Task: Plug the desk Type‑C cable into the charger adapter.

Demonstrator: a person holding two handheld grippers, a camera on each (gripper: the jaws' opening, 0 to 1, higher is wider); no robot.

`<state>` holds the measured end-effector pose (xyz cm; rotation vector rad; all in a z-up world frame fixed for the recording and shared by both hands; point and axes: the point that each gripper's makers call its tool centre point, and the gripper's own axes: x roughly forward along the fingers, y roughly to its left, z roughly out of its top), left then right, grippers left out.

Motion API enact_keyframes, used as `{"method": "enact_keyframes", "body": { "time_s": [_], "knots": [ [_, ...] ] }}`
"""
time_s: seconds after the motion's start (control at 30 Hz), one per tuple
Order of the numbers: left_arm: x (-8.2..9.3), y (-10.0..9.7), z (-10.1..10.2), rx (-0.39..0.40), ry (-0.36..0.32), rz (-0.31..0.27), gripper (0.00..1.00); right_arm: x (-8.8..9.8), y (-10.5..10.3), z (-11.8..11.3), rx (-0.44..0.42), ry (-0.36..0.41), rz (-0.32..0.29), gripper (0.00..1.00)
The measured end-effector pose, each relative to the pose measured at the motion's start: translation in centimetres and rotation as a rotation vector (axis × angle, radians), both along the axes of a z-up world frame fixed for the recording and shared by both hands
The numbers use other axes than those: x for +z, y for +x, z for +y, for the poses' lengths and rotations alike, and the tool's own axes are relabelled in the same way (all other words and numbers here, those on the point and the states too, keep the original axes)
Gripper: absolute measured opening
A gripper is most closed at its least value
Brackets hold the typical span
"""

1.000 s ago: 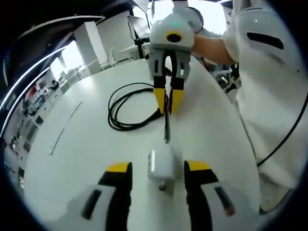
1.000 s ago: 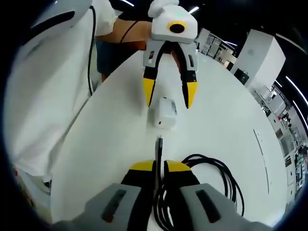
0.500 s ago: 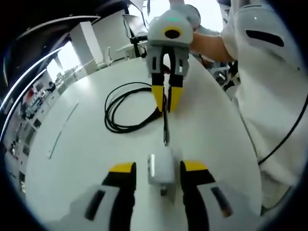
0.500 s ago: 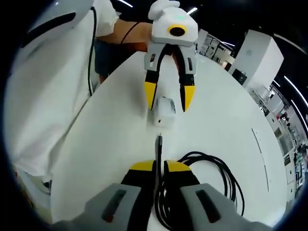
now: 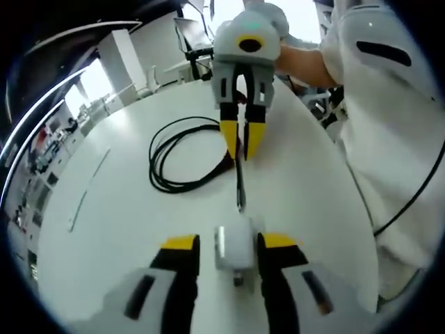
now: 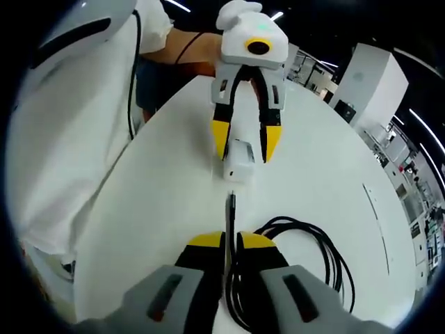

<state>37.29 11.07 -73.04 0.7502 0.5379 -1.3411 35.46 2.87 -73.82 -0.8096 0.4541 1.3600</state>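
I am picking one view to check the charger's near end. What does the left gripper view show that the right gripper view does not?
Left gripper view alone: the small end part of the charger adapter that points toward the camera, between the left claw tips, and a thin line on the table.

Right gripper view alone: the adapter's face toward the plug.

Both: the right claw shut on the black cable, its plug aimed at the adapter but not yet in, and the person's white sleeve.

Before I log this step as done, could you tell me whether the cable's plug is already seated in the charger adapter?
No: in the right gripper view the cable plug ends short of the charger adapter, with bare table between them.
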Motion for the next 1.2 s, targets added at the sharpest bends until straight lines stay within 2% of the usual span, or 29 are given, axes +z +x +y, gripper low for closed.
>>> {"method": "enact_keyframes", "body": {
  "time_s": [0.77, 0.93, 1.2],
  "knots": [
    [-0.8, -0.2, -0.2, -0.024, 0.047, 0.034, 0.30, -0.1, -0.1, -0.3, -0.010, 0.011, 0.005, 0.06],
    [-1.1, -0.4, -0.2, -0.030, 0.064, 0.056, 0.25, -0.2, 0.0, -0.5, -0.014, 0.012, 0.004, 0.06],
    [-1.3, -0.2, -0.1, -0.037, 0.081, 0.056, 0.26, -0.2, -0.2, -0.7, -0.017, 0.011, 0.006, 0.06]
  ]
}}
